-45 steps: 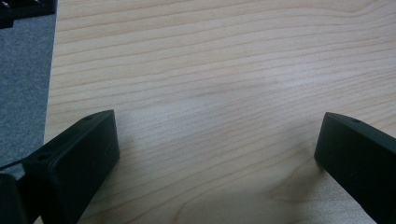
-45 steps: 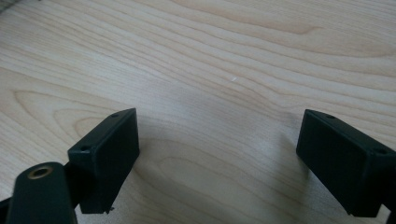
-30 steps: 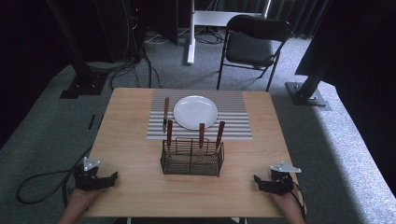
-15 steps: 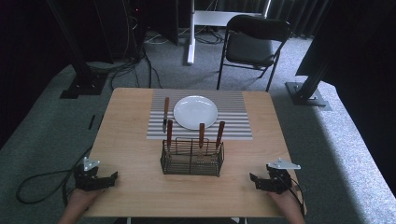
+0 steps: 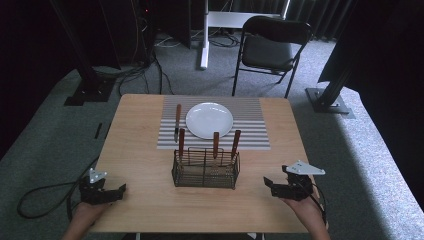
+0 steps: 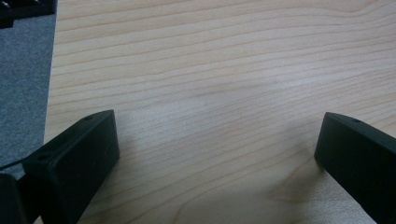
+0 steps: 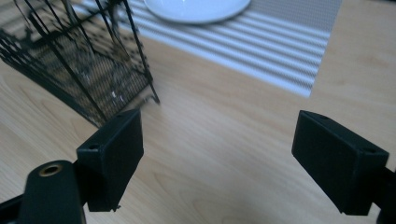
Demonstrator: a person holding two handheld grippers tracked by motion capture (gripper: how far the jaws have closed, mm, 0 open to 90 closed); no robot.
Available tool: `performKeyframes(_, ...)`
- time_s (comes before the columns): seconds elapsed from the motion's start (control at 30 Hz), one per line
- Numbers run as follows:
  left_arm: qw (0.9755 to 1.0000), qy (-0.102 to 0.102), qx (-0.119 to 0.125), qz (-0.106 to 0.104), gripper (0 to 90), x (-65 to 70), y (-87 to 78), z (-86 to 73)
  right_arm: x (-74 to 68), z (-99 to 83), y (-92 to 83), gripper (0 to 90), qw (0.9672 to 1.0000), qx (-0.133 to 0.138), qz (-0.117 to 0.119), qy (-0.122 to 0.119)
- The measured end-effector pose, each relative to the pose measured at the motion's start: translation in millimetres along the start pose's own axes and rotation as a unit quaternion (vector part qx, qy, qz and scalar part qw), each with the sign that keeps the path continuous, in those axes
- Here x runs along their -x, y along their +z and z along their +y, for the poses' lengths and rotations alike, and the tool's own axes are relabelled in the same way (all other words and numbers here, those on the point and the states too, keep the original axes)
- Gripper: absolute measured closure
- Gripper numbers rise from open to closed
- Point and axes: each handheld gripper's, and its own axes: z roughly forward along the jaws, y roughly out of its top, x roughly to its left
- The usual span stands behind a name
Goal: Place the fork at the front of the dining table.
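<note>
A black wire basket (image 5: 205, 169) stands mid-table with three wooden-handled utensils (image 5: 215, 144) upright in it. Behind it, a white plate (image 5: 209, 120) lies on a striped placemat (image 5: 250, 127), and a wooden-handled knife (image 5: 177, 122) lies left of the plate. My left gripper (image 5: 119, 190) rests near the front left corner, open over bare wood (image 6: 219, 154). My right gripper (image 5: 268, 184) sits front right, open (image 7: 219, 158) and empty, and points toward the basket (image 7: 79, 60) and the plate (image 7: 196, 5).
The wooden table (image 5: 145, 150) has bare room on both sides of the basket. A black folding chair (image 5: 267, 50) stands beyond the far edge. Dark stand bases (image 5: 85, 92) and cables lie on the grey carpet. A cable (image 5: 40, 200) trails from the left gripper.
My right gripper has edged slightly left and forward, toward the basket. The left gripper has barely moved.
</note>
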Motion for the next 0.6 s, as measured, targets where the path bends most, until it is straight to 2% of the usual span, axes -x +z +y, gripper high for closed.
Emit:
performKeyframes(0.27, 1.0, 0.0, 0.0, 0.0, 0.0, 0.0, 0.0, 0.0, -12.2, 33.0, -16.3, 16.1, 0.9988, 0.037, 0.032, -0.004)
performKeyframes(0.37, 1.0, 0.0, 0.0, 0.0, 0.0, 0.0, 0.0, 0.0, -17.1, 40.4, -17.2, 16.1, 0.9984, 0.041, 0.039, -0.007)
performKeyframes(0.4, 1.0, 0.0, 0.0, 0.0, 0.0, 0.0, 0.0, 0.0, -22.6, 47.9, -16.7, 16.1, 0.9979, 0.043, 0.046, -0.017)
performKeyframes(0.6, 1.0, 0.0, 0.0, 0.0, 0.0, 0.0, 0.0, 0.0, -36.8, 62.2, -14.6, 16.2, 0.9962, 0.052, 0.062, -0.033)
